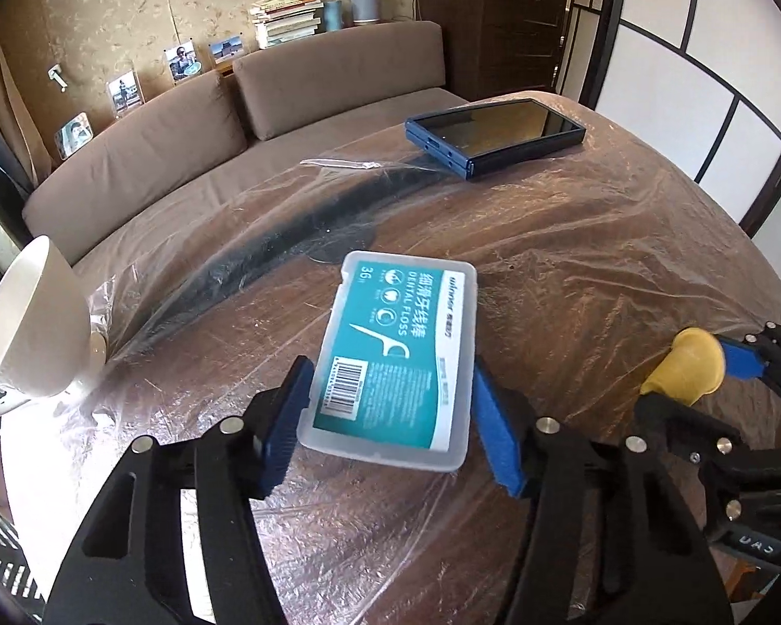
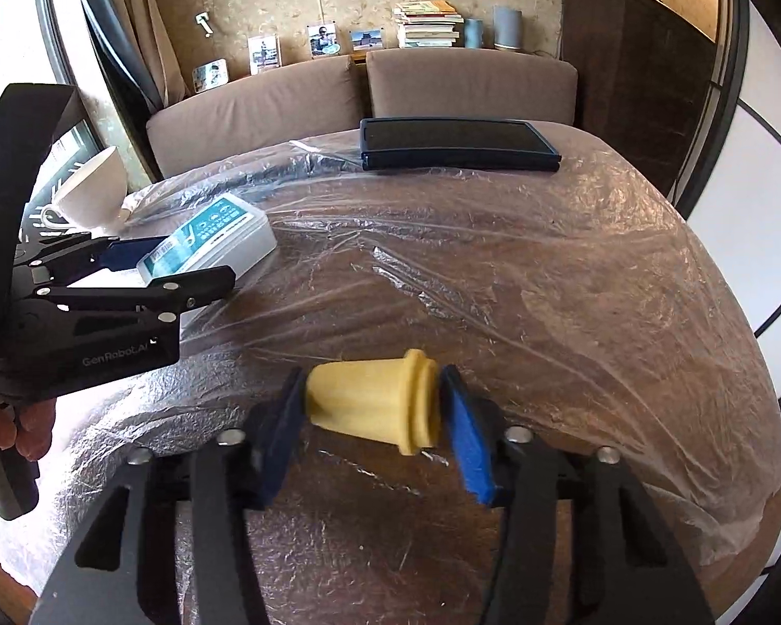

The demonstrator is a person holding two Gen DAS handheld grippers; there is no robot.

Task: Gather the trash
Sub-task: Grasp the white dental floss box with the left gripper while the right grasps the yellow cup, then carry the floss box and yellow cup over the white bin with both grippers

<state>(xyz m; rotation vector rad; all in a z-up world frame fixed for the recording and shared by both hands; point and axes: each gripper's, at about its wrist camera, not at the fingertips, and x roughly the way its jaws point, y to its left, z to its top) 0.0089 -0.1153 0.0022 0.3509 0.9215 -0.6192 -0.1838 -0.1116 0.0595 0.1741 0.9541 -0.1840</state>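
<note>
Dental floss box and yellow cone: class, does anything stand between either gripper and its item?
Nothing visible. The left gripper already clamps the dental floss box, and the right gripper brackets the yellow cone end to end.

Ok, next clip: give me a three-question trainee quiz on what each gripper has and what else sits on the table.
1. True or false: the left gripper is shut on the clear plastic dental floss box with the teal label.
2. What does the right gripper hold? A) white cup B) yellow ribbed plastic cone C) book
3. Fill in: the dark blue flat rectangular device lies at the table's ___ edge, near the sofa.

Key: 1 true; 2 B; 3 far
</note>
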